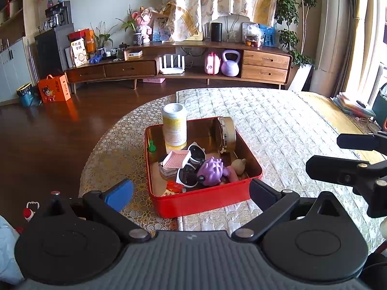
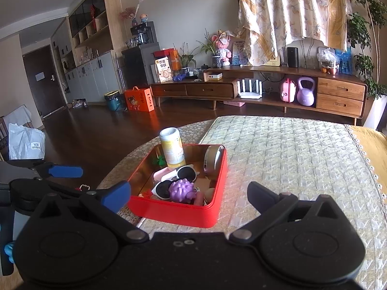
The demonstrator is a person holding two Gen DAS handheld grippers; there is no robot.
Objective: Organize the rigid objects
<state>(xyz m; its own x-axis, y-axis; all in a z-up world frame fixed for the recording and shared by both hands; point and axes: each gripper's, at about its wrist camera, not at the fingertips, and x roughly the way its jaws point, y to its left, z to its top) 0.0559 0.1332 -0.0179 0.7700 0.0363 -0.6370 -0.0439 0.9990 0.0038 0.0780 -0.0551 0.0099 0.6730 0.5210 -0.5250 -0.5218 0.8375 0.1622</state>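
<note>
Red tin (image 1: 203, 203) holds sunglasses (image 1: 191, 169), bottle (image 1: 174, 126), toys.

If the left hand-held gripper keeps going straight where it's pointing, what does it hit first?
Probably the near wall of the red tin, which sits centred between the open left hand-held gripper fingers; depth is hard to judge.

A home living room: a long wooden media console (image 2: 256, 89) at 12 o'clock, potted plants (image 2: 362, 31), a patterned curtain (image 2: 290, 12), and wall cabinets (image 2: 92, 72) at 10 o'clock.
</note>
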